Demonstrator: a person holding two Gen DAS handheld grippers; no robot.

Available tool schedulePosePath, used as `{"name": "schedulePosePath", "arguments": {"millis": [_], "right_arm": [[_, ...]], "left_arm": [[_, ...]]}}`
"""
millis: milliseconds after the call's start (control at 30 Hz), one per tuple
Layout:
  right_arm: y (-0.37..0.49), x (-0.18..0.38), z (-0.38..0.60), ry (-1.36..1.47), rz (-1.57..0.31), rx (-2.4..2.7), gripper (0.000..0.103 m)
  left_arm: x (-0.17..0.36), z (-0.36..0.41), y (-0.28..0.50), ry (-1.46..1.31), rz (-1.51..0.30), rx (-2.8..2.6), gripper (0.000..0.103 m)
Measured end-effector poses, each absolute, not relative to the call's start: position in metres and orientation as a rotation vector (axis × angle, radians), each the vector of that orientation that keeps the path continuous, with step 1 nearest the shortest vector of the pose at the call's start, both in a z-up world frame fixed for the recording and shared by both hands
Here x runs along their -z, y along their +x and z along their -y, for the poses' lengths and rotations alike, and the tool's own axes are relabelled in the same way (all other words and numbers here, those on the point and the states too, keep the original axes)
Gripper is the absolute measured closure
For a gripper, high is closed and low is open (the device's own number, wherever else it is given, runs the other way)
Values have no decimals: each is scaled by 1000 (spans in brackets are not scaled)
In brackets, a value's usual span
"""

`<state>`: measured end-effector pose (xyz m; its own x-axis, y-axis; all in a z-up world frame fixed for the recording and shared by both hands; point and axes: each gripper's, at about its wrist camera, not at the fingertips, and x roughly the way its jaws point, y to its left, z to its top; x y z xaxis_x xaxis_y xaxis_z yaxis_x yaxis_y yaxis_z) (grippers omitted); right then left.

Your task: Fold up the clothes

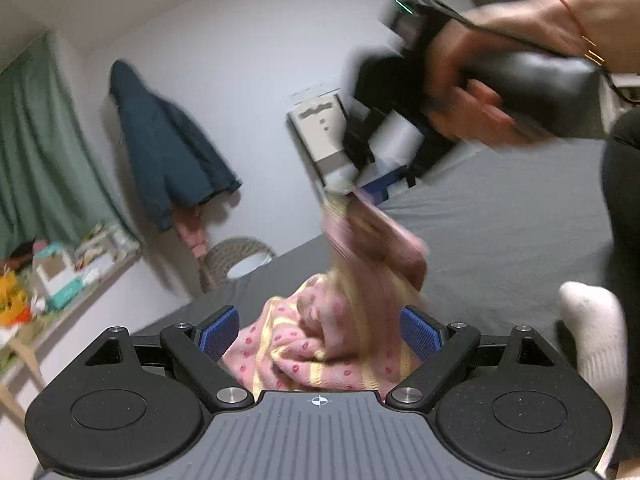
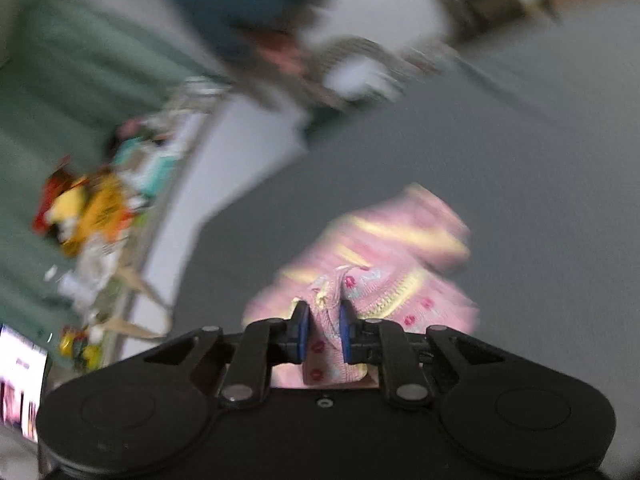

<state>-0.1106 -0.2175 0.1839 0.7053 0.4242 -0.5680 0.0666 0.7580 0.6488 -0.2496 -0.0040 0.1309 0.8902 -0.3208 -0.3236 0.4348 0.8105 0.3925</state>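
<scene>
You have a pink knit garment (image 1: 320, 344) with yellow stripes and red spots. It lies crumpled near you on the grey bed (image 1: 500, 224), one fold lifted.

Left claw (image 1: 320, 334) gapes wide; right claw (image 2: 324, 334) pinched.

Right wrist view smeared throughout: shelf clutter (image 2: 92, 216) at 9 o'clock unreadable, screen (image 2: 22, 380) at 8 o'clock cut by edge. Left wrist view: right gripper (image 1: 344, 192) blurred, fingertips indistinct; lifted part of pink garment (image 1: 372, 248) streaked; sock (image 1: 596, 332) at 4 o'clock cropped.
</scene>
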Motion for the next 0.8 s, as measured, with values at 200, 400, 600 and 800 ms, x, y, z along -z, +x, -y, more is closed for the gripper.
{"name": "schedulePosePath", "arguments": {"millis": [200,400,600,800], "right_arm": [[-26,-232,84,384,-880,-663,79],[-48,-229,56,134,-799,-649,55],[-71,-182,68,-67,-853,-627,57],[-107,-136,61,-143,-908,-685,60]], "left_arm": [[-134,-23,-219,216,-431,302,14],[-129,-70,-197,-111,-542,180,14],[-139,-106,-206,-199,-533,83,14],[-158,-166,-162,-198,-681,87,14]]}}
